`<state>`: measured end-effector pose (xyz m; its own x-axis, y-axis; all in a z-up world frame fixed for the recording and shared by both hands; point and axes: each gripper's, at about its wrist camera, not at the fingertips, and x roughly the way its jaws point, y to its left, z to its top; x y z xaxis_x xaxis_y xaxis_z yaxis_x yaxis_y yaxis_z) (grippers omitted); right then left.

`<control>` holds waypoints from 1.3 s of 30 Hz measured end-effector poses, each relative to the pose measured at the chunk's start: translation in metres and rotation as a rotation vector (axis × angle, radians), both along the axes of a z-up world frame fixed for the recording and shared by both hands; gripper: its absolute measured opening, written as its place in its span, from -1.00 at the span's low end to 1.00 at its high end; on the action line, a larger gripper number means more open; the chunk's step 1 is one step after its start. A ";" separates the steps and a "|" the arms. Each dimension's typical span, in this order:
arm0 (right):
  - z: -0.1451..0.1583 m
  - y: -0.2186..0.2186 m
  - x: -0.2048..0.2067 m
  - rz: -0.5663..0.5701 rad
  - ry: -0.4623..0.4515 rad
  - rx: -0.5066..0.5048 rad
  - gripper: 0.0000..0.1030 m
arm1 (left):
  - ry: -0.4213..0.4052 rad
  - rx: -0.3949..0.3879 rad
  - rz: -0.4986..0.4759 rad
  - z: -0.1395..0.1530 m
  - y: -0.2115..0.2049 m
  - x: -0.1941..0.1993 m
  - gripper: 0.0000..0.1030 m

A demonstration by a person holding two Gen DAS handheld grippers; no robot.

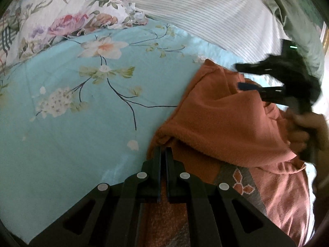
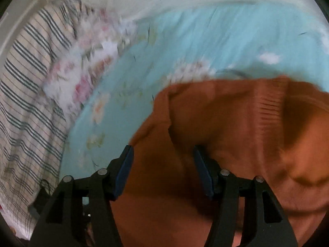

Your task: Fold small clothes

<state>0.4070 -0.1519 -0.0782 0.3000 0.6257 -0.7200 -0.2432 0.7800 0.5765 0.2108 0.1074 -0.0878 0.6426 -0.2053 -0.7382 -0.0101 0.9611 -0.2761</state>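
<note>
Orange fleece garment (image 1: 222, 123) fills the lower right of the left wrist view, lying rumpled on a light blue floral bed sheet (image 1: 82, 103). The left tongs (image 1: 163, 154) are pressed together, pinching the garment's near left edge, with fleece visible between and below the fingers. A grey patch with orange diamond shapes (image 1: 240, 182) shows on the cloth just right of these tongs. Beyond the garment, on its far right side, the right tongs (image 1: 238, 76) hover blurred above the fleece, held by a hand (image 1: 304, 127) at the frame's right edge. A floral pillow (image 1: 61, 14) and a white striped cover (image 1: 205, 14) lie past the sheet, well apart from the garment.

From the right wrist view, heavily blurred, the right tongs (image 2: 163, 166) are spread, blue pads (image 2: 123, 175) apart, with the orange garment (image 2: 246, 133) under and between them but not pressed. The blue sheet (image 2: 205, 41) lies beyond the garment, and a striped cloth (image 2: 26, 82) sits far left of it.
</note>
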 end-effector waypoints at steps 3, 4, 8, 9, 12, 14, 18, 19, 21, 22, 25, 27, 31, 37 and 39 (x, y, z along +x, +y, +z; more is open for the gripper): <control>0.000 0.008 0.007 0.093 0.011 0.142 0.11 | 0.000 -0.019 0.000 -0.001 0.001 0.001 -0.94; 0.001 0.012 0.010 0.111 0.011 0.174 -0.10 | -0.001 -0.017 -0.001 -0.001 0.001 0.002 -0.94; 0.007 0.039 0.026 0.135 -0.021 0.242 -0.30 | -0.010 0.000 -0.010 0.000 -0.002 0.001 -0.89; 0.007 0.044 0.033 0.122 -0.031 0.247 -0.30 | -0.012 0.001 -0.013 0.000 -0.003 0.001 -0.88; 0.004 0.063 0.049 0.063 -0.041 0.231 -0.30 | -0.017 -0.010 -0.016 -0.001 -0.001 0.001 -0.87; -0.003 0.065 0.057 0.009 -0.022 0.231 -0.30 | -0.020 -0.026 -0.015 -0.001 0.002 0.001 -0.86; -0.003 0.061 0.053 -0.046 -0.031 0.214 -0.30 | -0.024 -0.051 -0.012 -0.001 0.005 0.000 -0.87; 0.003 0.056 0.048 -0.072 -0.047 0.206 -0.30 | -0.024 -0.054 -0.011 -0.001 0.005 0.000 -0.87; 0.019 0.040 0.033 -0.127 -0.099 0.181 -0.28 | -0.023 -0.059 -0.010 -0.001 0.006 0.000 -0.87; 0.026 0.032 0.026 -0.151 -0.119 0.178 -0.28 | -0.024 -0.061 -0.008 -0.001 0.006 -0.001 -0.86; 0.047 -0.006 -0.009 -0.225 -0.166 0.180 -0.28 | -0.024 -0.060 -0.002 0.004 0.007 -0.004 -0.86; 0.057 -0.038 -0.042 -0.285 -0.191 0.155 -0.28 | -0.015 -0.040 0.007 0.010 0.008 -0.008 -0.57; 0.063 -0.103 -0.116 -0.438 -0.215 0.068 -0.28 | -0.047 -0.022 0.029 0.025 0.009 -0.018 0.06; 0.054 -0.202 -0.226 -0.745 -0.197 -0.065 -0.27 | -0.022 0.031 0.038 0.034 0.002 0.003 0.06; 0.046 -0.222 -0.244 -0.791 -0.165 -0.077 -0.27 | -0.010 0.041 0.036 0.034 0.000 0.015 0.06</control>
<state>0.1630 -0.3742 -0.0322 0.7389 0.1343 -0.6603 0.3199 0.7925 0.5192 0.2253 0.1071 -0.0535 0.6567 -0.1518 -0.7387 -0.0420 0.9706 -0.2368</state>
